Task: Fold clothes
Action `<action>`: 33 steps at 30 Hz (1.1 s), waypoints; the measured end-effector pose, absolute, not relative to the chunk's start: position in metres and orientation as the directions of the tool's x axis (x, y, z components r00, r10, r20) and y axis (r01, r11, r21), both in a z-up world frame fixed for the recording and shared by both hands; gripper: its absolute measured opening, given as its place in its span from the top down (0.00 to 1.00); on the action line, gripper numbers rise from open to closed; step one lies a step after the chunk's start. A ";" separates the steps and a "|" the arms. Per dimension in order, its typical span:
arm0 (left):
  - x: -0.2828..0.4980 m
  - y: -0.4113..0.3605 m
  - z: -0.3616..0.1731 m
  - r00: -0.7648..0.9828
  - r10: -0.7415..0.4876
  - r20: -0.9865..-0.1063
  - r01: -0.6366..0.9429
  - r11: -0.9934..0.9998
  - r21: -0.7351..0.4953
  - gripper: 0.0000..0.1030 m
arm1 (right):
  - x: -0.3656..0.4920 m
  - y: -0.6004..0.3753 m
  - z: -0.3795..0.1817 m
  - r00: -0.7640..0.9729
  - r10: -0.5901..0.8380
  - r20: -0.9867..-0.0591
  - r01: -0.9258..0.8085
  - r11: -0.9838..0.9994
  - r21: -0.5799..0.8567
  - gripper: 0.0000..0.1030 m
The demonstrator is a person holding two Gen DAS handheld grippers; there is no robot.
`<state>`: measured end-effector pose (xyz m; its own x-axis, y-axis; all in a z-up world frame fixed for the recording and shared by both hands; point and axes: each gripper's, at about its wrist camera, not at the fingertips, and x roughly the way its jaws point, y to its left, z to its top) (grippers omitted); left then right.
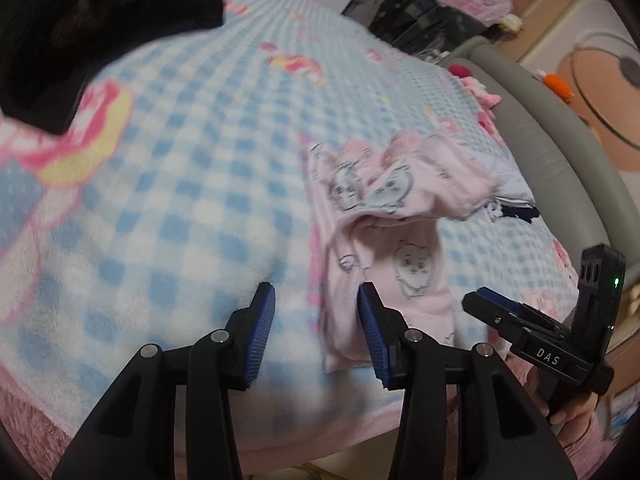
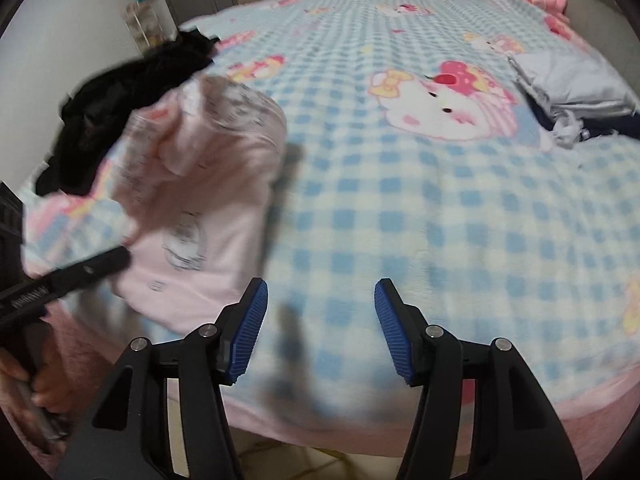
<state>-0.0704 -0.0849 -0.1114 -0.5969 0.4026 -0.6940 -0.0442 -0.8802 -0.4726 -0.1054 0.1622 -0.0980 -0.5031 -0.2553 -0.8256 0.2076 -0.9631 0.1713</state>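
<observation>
A pink printed garment (image 1: 384, 216) is seen crumpled on the blue checked blanket (image 1: 192, 184) near the bed's front edge. The left gripper (image 1: 316, 328) is held with its blue pads apart, the right-hand pad just beside the garment's near edge. The right gripper (image 2: 320, 328) is likewise spread apart over bare blanket. A black garment (image 2: 120, 108) is heaped toward the far left corner, and grey folded clothes (image 2: 576, 84) lie by the right edge.

Pale pink garment (image 1: 384, 240) w/ cartoon-animal print, rumpled & partly folded, near bed's front edge
</observation>
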 end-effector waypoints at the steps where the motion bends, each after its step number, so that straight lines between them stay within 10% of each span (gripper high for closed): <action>1: -0.069 -0.082 -0.107 -0.610 0.396 -0.686 -0.063 -0.887 -0.457 0.56 | -0.104 0.159 -0.098 -0.504 -0.264 -0.822 0.220 -0.960 0.174 0.44; 6: -0.064 -0.056 -0.080 -0.721 0.266 -0.640 -0.117 -0.957 -0.266 0.56 | -0.104 0.141 -0.106 -0.502 -0.239 -0.831 0.221 -0.965 0.143 0.44; 20: -0.113 -0.018 -0.045 -0.658 0.393 -0.643 -0.402 -0.905 -0.143 0.46 | -0.174 0.156 -0.075 -0.515 -0.290 -0.807 0.251 -0.951 0.181 0.44; 33: -0.163 -0.056 -0.076 -0.662 0.245 -0.708 -0.205 -0.968 -0.142 0.44 | -0.219 0.108 -0.069 -0.507 -0.348 -0.789 0.330 -0.924 0.195 0.42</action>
<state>-0.1627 -0.0561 -0.0755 -0.6623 0.2446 -0.7082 -0.2053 -0.9683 -0.1424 -0.2191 0.1077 -0.0688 -0.5068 -0.3477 -0.7888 0.3298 -0.9236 0.1952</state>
